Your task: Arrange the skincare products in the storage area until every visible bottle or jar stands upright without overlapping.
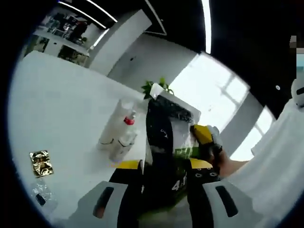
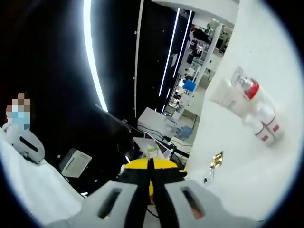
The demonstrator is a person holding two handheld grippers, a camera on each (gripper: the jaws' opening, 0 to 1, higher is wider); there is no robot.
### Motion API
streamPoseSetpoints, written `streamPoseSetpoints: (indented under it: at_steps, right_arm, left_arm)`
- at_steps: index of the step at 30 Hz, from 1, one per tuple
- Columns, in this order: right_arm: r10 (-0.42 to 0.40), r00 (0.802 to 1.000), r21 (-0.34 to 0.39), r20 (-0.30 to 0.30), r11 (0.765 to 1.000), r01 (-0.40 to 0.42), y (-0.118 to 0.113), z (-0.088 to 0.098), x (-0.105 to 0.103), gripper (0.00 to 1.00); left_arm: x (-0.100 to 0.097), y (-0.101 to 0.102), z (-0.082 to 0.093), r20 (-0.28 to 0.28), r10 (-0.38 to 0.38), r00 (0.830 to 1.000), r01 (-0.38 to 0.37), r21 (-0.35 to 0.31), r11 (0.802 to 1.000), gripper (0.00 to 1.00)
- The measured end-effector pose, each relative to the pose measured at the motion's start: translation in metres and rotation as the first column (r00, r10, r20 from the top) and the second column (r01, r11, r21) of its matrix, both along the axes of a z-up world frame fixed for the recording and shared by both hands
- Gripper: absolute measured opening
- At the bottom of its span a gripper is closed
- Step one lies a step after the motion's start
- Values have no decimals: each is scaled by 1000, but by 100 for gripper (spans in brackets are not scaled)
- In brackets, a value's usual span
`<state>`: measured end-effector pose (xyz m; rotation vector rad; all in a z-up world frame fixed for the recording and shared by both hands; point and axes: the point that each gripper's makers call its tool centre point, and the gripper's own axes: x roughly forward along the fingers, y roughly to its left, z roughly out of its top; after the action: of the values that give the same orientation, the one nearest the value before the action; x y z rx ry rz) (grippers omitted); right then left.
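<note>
Gripped between the left gripper's [image 1: 164, 183] yellow-tipped jaws at lower centre of the left gripper view is a tall black-and-white box with green print [image 1: 166, 142]; the right gripper [image 1: 206, 137] touches its right side. In the right gripper view, the right gripper [image 2: 151, 178] looks pressed together (nothing between the tips). 2 or 3 white skincare bottles [image 1: 118, 128], 1 red-collared, stand clustered mid-frame on the white table [image 1: 61, 104]. Swinging the box could topple them. A gold foil packet [image 1: 41, 163] lies lower left.

The black pouch [image 1: 166, 142] hides the left tool's [image 1: 164, 173] tips.
</note>
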<state>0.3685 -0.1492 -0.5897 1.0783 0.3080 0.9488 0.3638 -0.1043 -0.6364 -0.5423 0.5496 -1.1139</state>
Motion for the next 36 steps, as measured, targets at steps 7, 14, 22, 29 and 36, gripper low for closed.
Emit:
streamPoseSetpoints:
  at_steps: [7, 14, 22, 29, 36]
  right_arm:
    - [-57, 998, -21, -30, 998, 56, -18, -9, 9, 1]
    - [-75, 997, 26, -7, 997, 75, -17, 3, 15, 6]
    - [26, 1000, 84, -6, 996, -25, 8, 8, 0, 14]
    - [66, 998, 129, -5, 990, -65, 25, 14, -9, 7]
    - [88, 996, 223, 25, 971, -91, 19, 37, -12, 1]
  left_arm:
    - [-20, -3, 25, -19, -49, 999, 46, -130, 990, 3]
    - [-25, -4, 59, -25, -44, 999, 35, -293, 956, 0]
    - [-11, 13, 90, -34, 26, 999, -38, -415, 909, 0]
    - [-2, 18, 94, -37, 46, 998, -57, -422, 905, 0]
    - [9, 20, 87, -40, 96, 995, -104, -389, 916, 0]
